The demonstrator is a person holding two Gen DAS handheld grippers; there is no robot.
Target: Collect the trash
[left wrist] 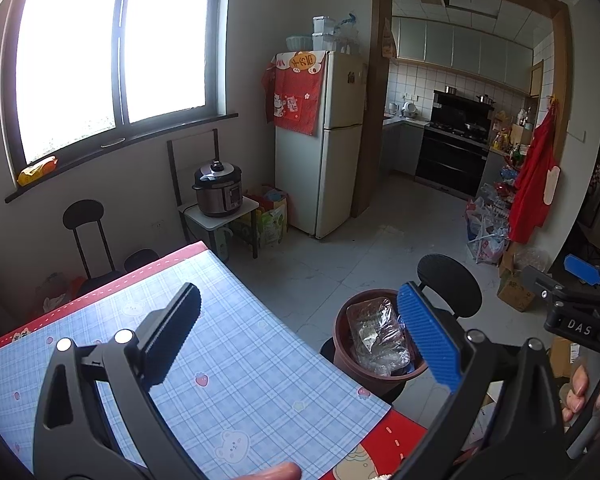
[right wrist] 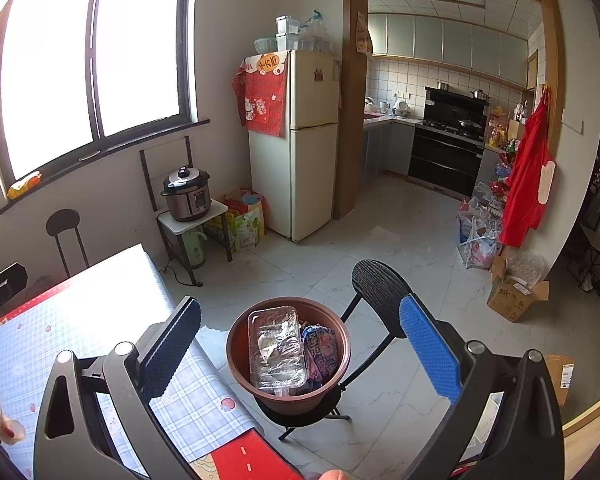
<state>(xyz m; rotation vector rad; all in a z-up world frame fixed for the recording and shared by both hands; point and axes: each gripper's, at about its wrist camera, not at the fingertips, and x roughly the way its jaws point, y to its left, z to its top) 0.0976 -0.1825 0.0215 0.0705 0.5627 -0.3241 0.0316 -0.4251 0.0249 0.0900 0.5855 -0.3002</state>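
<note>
A brown round bin [right wrist: 288,360] stands on a black stool beside the table corner. It holds a clear plastic tray [right wrist: 278,348] and a colourful wrapper [right wrist: 320,350]. My right gripper [right wrist: 300,346] hovers above the bin, open, nothing between its fingers. My left gripper [left wrist: 300,336] is open and empty over the table's checked cloth [left wrist: 236,360], with the bin [left wrist: 376,344] just behind its blue finger [left wrist: 428,340]. The right gripper [left wrist: 580,292] shows at the right edge of the left wrist view.
A black chair [right wrist: 380,292] stands behind the bin. A pressure cooker [right wrist: 188,194] sits on a small side table by the fridge [right wrist: 296,140]. Bags and a cardboard box [right wrist: 512,300] line the right wall. Tiled floor lies open toward the kitchen.
</note>
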